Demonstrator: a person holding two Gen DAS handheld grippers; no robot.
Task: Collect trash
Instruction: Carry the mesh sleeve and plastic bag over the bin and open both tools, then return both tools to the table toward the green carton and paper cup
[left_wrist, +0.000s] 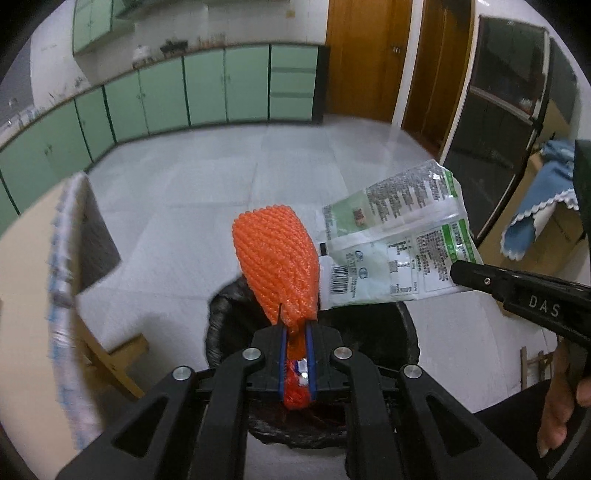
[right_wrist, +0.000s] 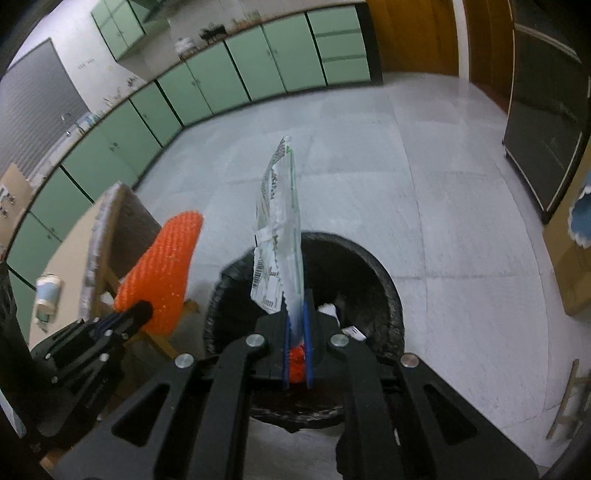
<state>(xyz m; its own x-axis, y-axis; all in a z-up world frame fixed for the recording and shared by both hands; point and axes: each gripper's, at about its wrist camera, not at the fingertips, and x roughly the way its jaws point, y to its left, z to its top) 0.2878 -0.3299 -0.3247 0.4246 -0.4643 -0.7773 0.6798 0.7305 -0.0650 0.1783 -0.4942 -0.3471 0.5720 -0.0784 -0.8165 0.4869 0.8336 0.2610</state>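
Orange foam net sleeve (left_wrist: 277, 258): pinched at its lower end between the blue-edged pads of the left gripper (left_wrist: 295, 326), jaws nearly together on it. The sleeve stands up and away from the fingers, above the near rim of the trash bin (left_wrist: 408, 325).

White and green printed wrapper (left_wrist: 399, 243): clamped by one edge in the right gripper (right_wrist: 295, 314), jaws narrow on the thin film. From the right wrist view it shows edge-on, rising straight up from the fingers; from the left wrist view its printed face and barcode show flat, just beside the orange sleeve (whether the two touch I cannot tell).

The bin is round, lined with a black bag, and sits on the pale tiled floor (left_wrist: 207, 173) below both grippers. Small white scraps (right_wrist: 354, 332) lie inside it.

A hand (left_wrist: 557, 410) grips the right gripper's handle at the right edge of the left wrist view.

To the left, a table (right_wrist: 70, 266) with a blurred patterned edge; a paper cup (right_wrist: 48, 295) stands on it. Green cabinets (left_wrist: 207, 88) run along the far wall, a wooden door (left_wrist: 365, 55) beyond them, a dark glass-fronted cabinet (left_wrist: 495, 122) at right, blue cloth (left_wrist: 546, 206) beside it.
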